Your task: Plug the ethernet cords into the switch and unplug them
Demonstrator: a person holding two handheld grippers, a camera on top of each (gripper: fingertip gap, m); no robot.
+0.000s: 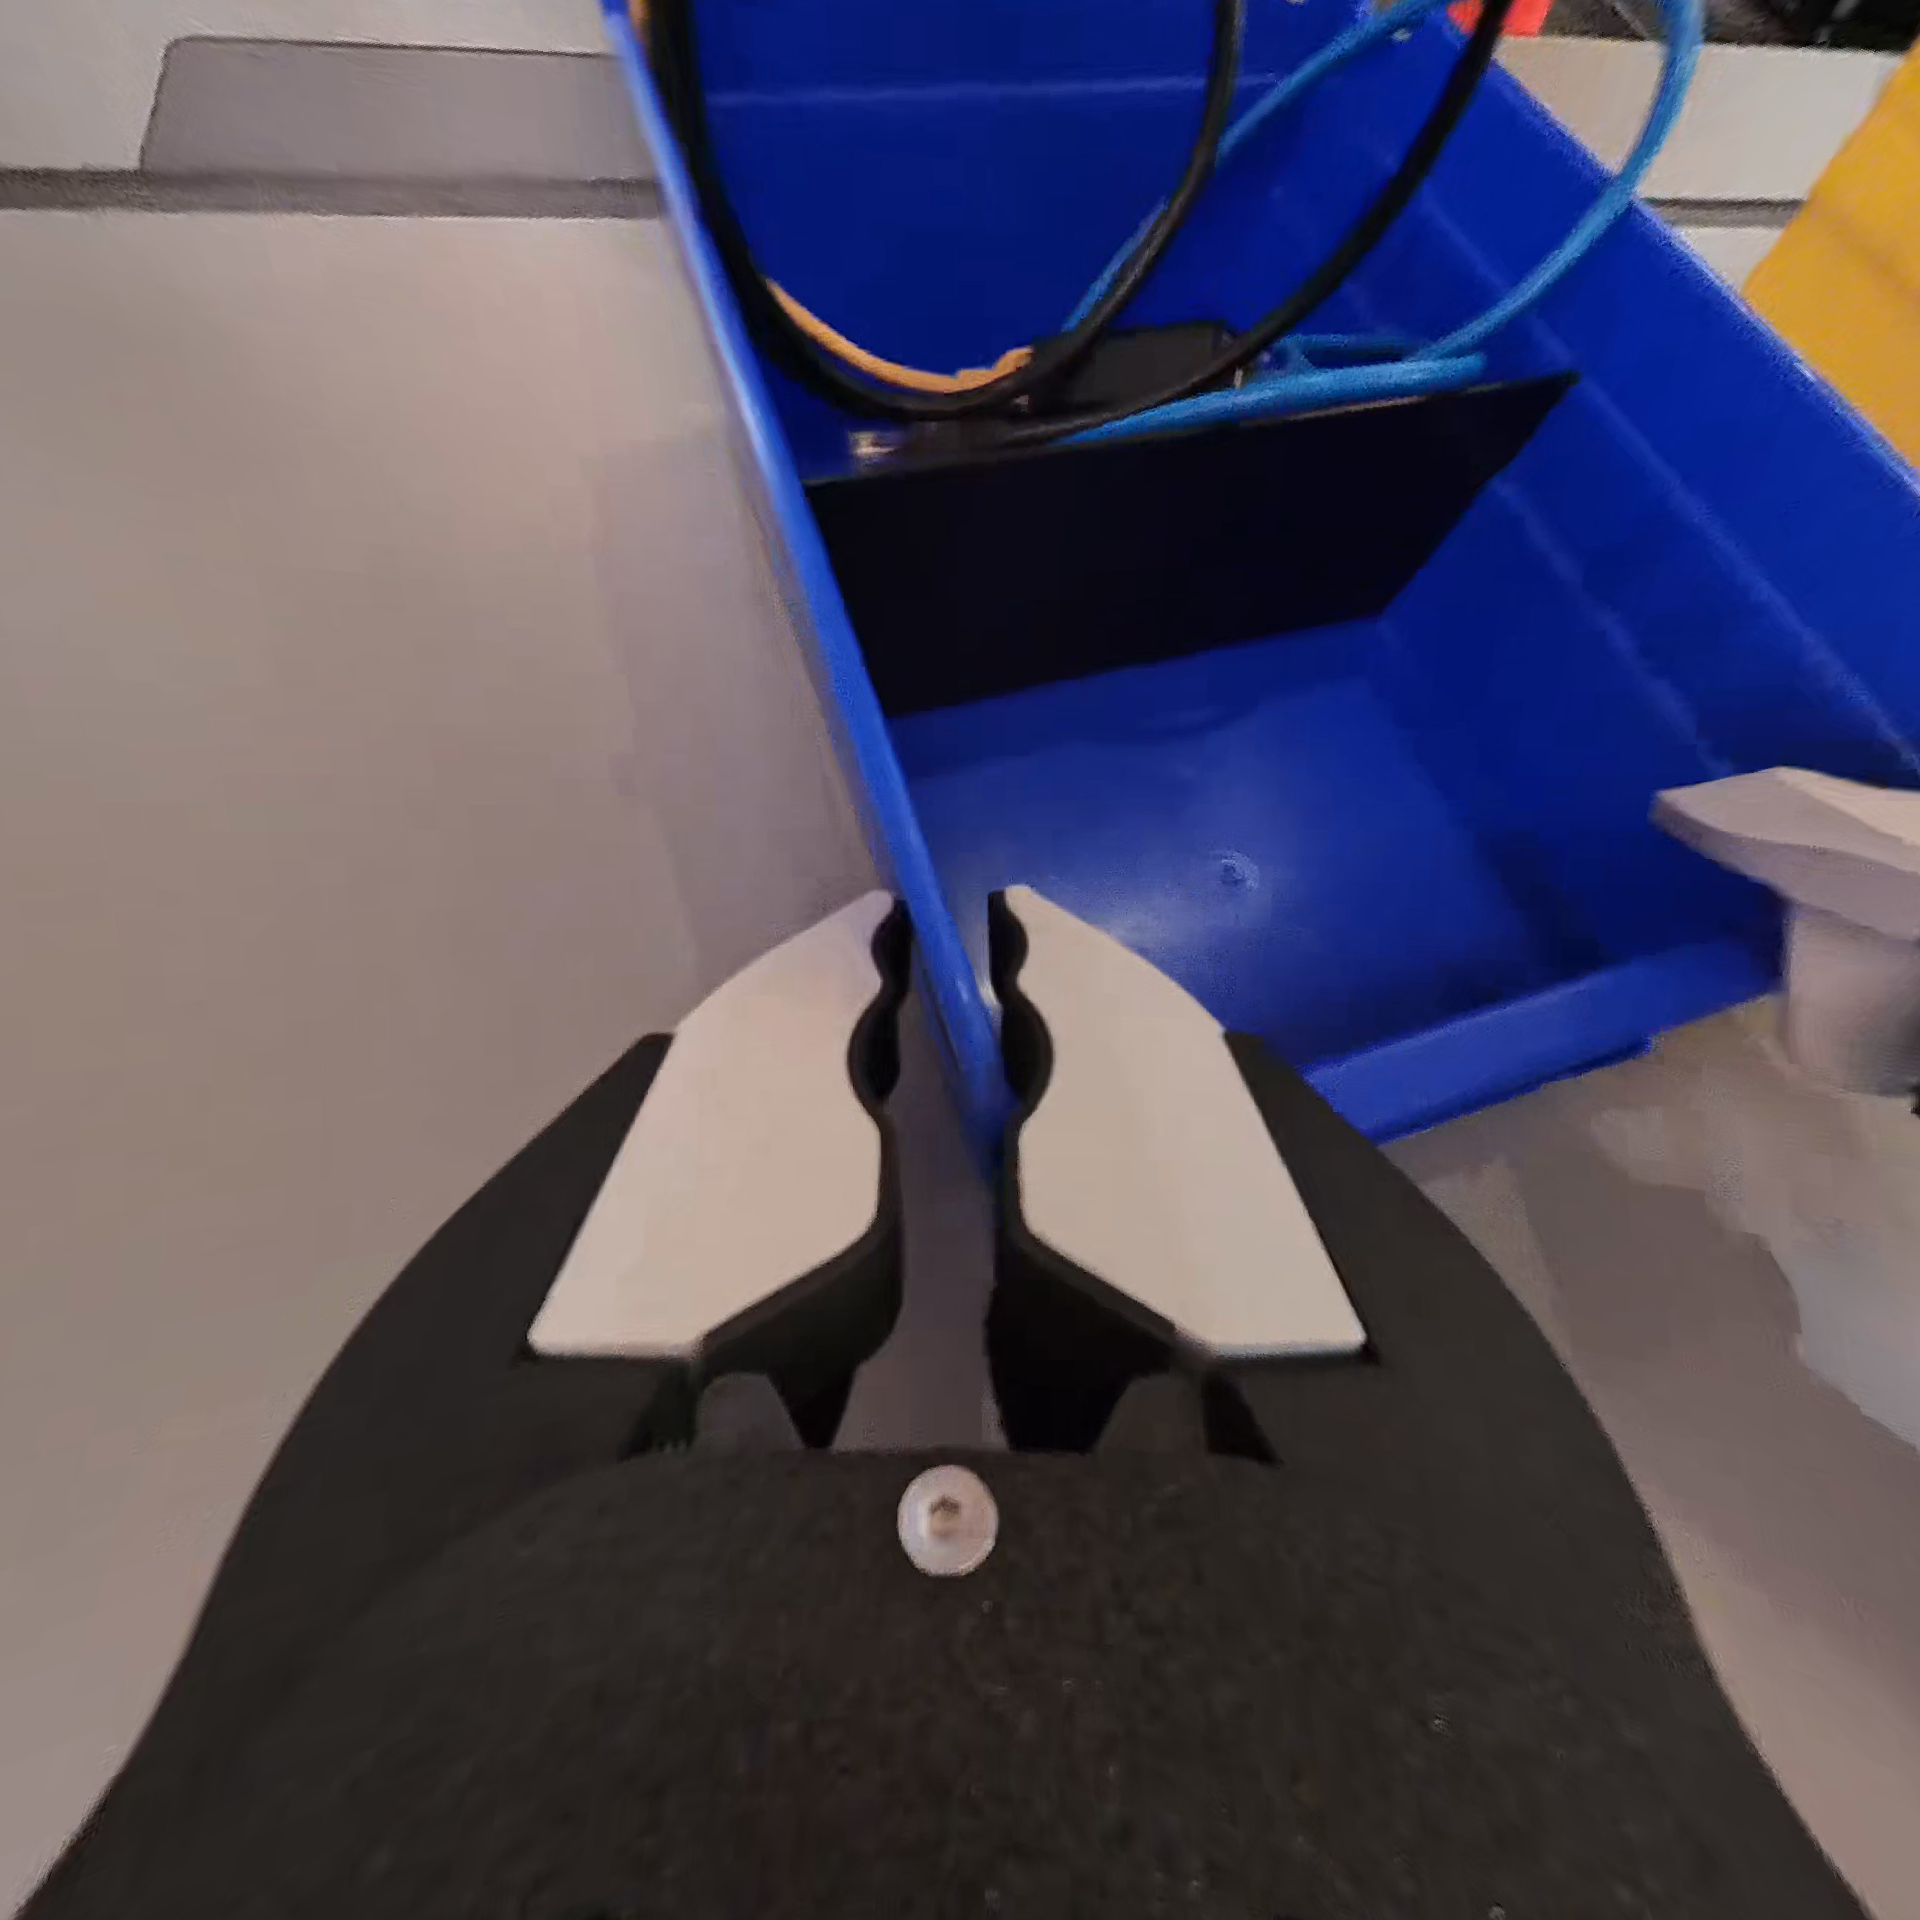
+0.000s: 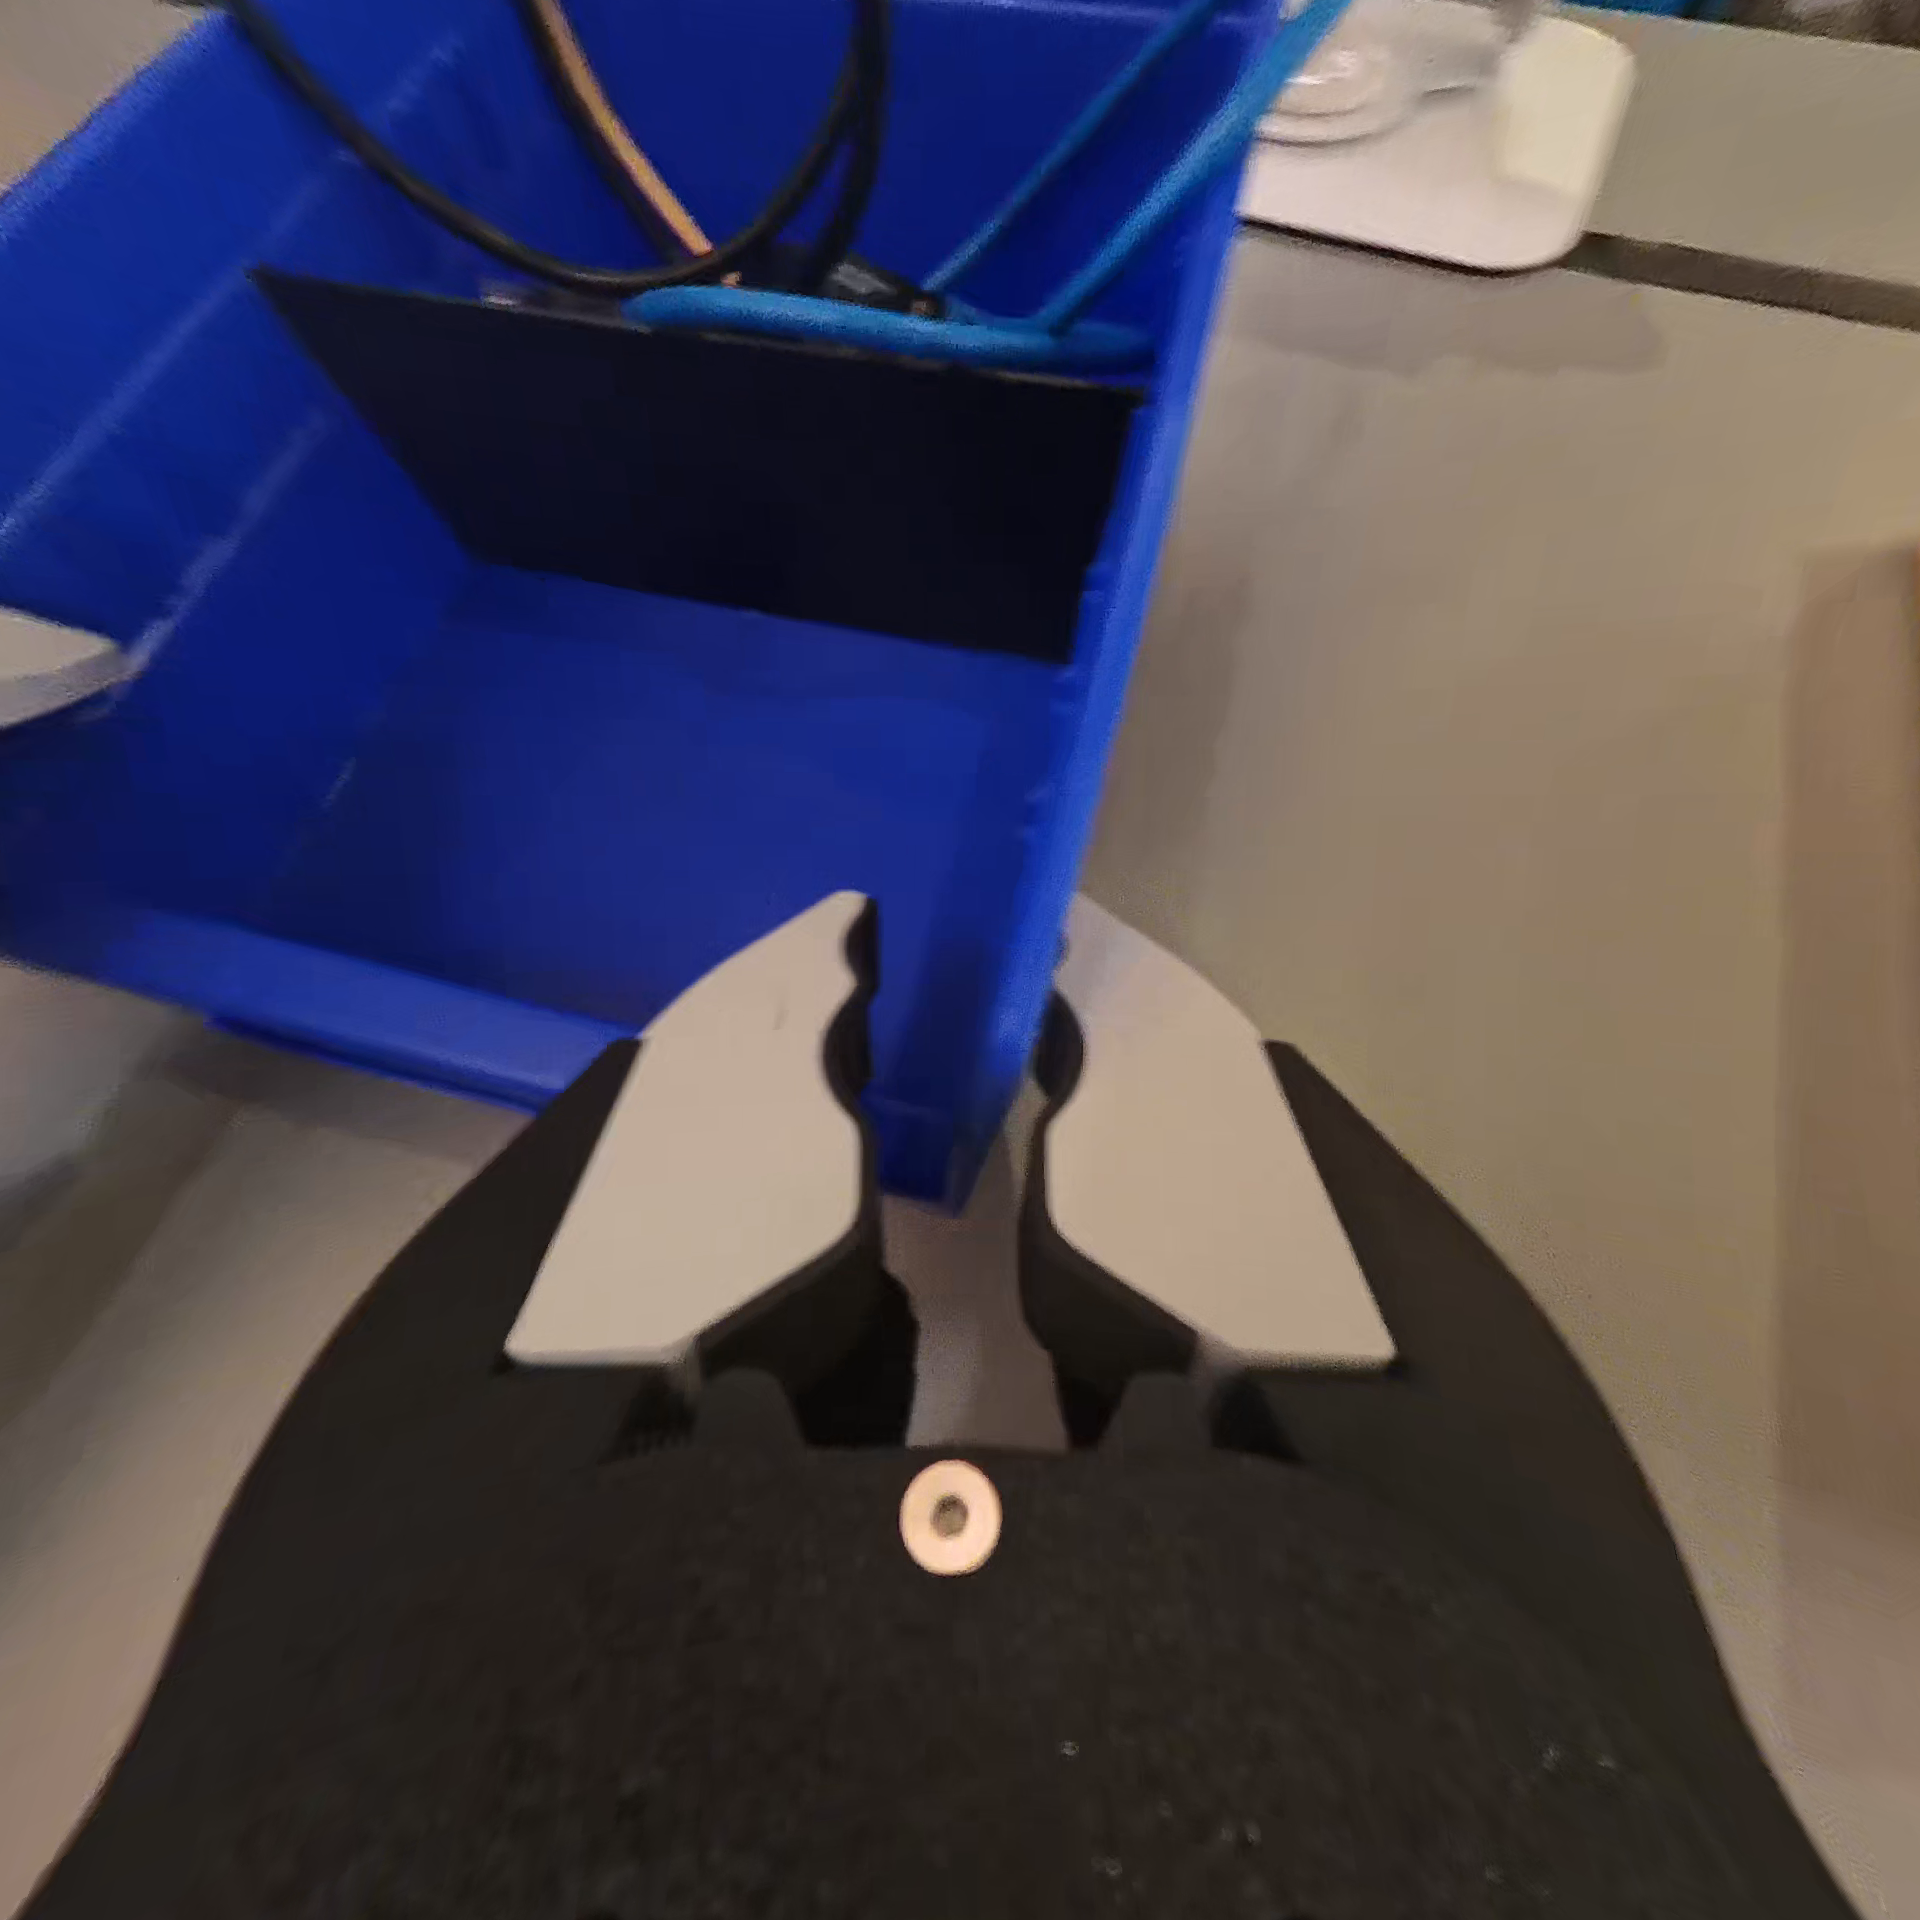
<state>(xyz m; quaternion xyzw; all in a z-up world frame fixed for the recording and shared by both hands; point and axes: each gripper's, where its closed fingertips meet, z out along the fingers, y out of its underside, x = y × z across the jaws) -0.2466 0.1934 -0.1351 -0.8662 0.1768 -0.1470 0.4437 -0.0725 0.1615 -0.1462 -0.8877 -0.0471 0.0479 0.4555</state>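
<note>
Ethernet cords [image 1: 1538, 260], light and floppy, best held at their plugs, lie in a blue bin [image 1: 1455, 831] whose walls the left gripper [image 1: 940, 904] and right gripper [image 2: 961, 914] each clench.

**Both my grippers astride the bin's side walls**

I've got my left gripper [image 1: 940, 935] straddling the bin's [image 1: 1558, 997] left wall near the front corner: one finger outside over the table [image 1: 364, 727], the other inside the front compartment. Off to my right, my right gripper [image 2: 961, 940] straddles the opposite wall, one finger inside, one outside. Ahead of both, a divider [image 1: 1122, 551] stands across the bin, splitting front from back. Behind it, in the back compartment, cords [image 1: 1049, 374] loop down from above onto a small box [image 1: 1153, 358] lying on the floor there. Right of the bin, on the table, a flat stand [image 2: 1455, 156] sits farther back.
</note>
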